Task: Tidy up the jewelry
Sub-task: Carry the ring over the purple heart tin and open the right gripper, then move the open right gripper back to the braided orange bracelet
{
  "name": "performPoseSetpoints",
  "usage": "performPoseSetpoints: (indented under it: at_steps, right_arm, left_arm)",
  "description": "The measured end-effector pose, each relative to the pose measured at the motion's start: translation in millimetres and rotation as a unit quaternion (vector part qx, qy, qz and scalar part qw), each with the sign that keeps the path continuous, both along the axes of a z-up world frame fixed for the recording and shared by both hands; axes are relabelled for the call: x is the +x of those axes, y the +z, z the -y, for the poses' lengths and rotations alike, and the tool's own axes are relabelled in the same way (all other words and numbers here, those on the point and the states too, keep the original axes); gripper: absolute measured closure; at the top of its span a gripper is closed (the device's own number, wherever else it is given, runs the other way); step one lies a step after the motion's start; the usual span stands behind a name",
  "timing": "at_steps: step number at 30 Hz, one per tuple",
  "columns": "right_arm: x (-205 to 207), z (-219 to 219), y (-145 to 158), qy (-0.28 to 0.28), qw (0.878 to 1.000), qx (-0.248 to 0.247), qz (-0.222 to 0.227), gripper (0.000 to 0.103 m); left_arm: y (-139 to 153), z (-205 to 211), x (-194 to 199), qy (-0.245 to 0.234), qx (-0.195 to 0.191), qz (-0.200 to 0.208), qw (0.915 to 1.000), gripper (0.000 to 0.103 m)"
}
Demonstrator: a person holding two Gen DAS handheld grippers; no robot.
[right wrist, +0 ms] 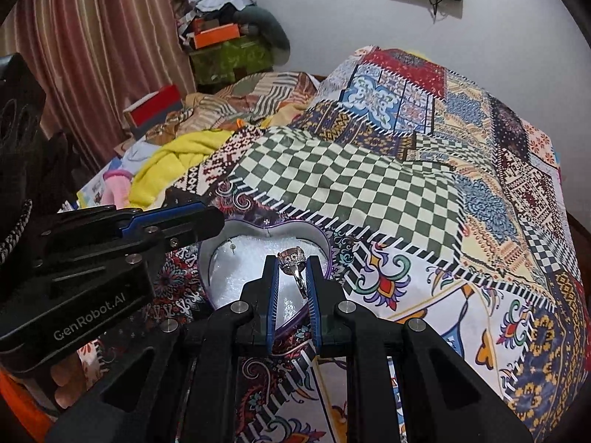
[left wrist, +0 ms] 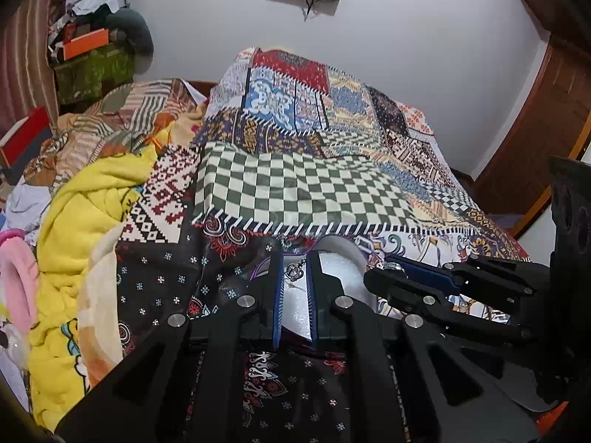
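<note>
My right claw [right wrist: 291,273] is clamped on a ring [right wrist: 294,263], its blue pads pinching the silver band on both sides while the stone setting stands up just past the tips. The ring hangs over the near right part of a heart-shaped box [right wrist: 325,247], which sits on the bed's patchwork bedspread [right wrist: 369,184] and is lined with white foam [right wrist: 240,269]. A small pin-like earring [right wrist: 232,247] stands on the foam toward the far left of the box, well apart from the ring.

My left claw [left wrist: 295,280] is narrow, closed on a small crown-shaped pendant [left wrist: 294,270] that sits between the pads near their tips (a thin stem or hook dangles below it; I cannot tell which). From that camera the box's white rim [left wrist: 338,245] shows just beyond and to the right of the tips, with my right claw coming in from the right, over it.

A yellow blanket [left wrist: 85,221] is heaped at the left side of the bed, far from both claws.
</note>
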State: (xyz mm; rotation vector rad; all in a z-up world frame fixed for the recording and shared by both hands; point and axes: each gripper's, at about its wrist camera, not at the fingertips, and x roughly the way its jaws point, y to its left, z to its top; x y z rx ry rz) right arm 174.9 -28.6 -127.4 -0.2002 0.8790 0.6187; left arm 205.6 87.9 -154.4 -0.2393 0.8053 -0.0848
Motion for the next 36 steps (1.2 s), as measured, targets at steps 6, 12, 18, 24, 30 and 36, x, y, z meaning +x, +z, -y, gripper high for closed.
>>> performPoseSetpoints:
  at_steps: [6,12,18,24,30,36]
  right_arm:
    - [6,-3,-10,0.007,1.000,-0.007,-0.014,0.090]
    - [6,-8,-15,0.014,1.000,-0.014,-0.019,0.090]
    - [3,-11,-13,0.025,0.999,-0.019,-0.013,0.090]
    - [-1,-10,-6,0.028,0.999,-0.021,-0.005,0.082]
    - [-9,3,20,0.012,1.000,-0.009,0.022,0.077]
    - [-20,32,53,-0.018,0.999,0.008,0.051,0.077]
  left_arm:
    - [-10,-2,6,0.000,0.002,-0.013,0.9999,0.093]
    - [-11,-4,6,0.000,0.002,-0.015,0.9999,0.093]
    - [-6,-4,3,0.002,0.009,-0.014,0.9999,0.093]
    - [5,-5,-4,0.010,0.013,-0.007,0.9998,0.093]
    - [24,-5,-17,0.019,0.022,0.010,0.9995,0.082]
    - [49,5,-35,0.016,0.037,0.034,0.9986,0.078]
